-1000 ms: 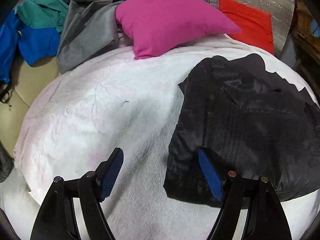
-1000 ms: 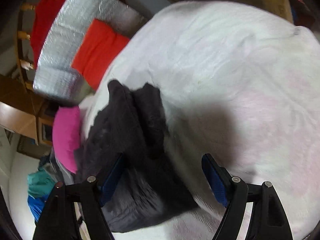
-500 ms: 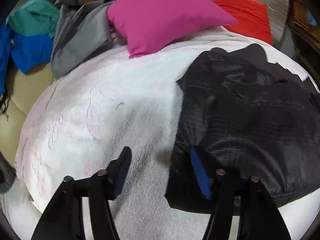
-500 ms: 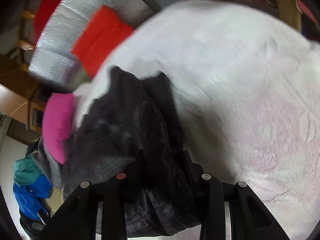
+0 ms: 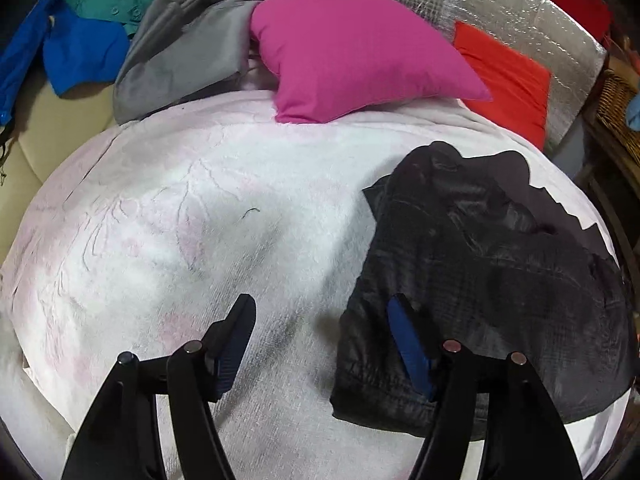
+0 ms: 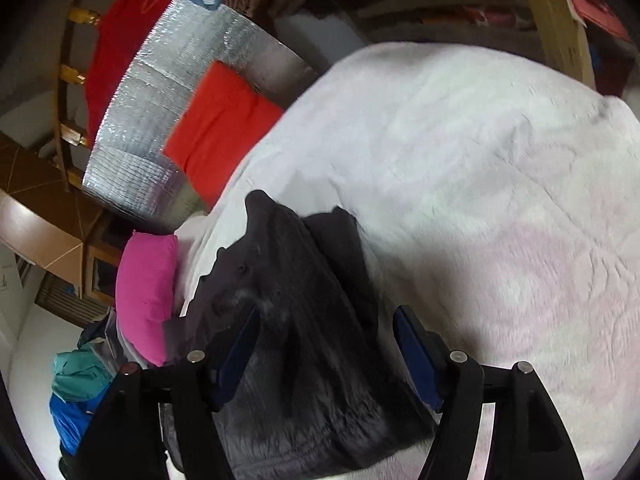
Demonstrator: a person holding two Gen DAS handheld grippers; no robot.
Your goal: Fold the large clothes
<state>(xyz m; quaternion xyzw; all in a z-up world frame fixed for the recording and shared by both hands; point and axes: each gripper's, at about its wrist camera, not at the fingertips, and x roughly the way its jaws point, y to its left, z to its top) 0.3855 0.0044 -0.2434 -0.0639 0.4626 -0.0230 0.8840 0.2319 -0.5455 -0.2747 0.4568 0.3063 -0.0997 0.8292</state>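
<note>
We lose the jacket's [image 5: 500, 280] near right corner behind a left-gripper finger [image 5: 472, 400]. In the right wrist view motion smears the jacket [image 6: 304, 320], and its near edge runs behind the fingers [image 6: 224, 364]. The blue garment [image 5: 80, 52] is cut by the frame's left edge. The basket [image 5: 616, 112] shows only partly.

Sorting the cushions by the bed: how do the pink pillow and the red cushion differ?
The pink pillow is plump with pointed corners; the red cushion looks flatter and squarer. The pink pillow rests on the white blanket, beside the grey garment; the red cushion leans against the silver foil panel, off the blanket's far edge. Both are plain, single-coloured fabric.
</note>
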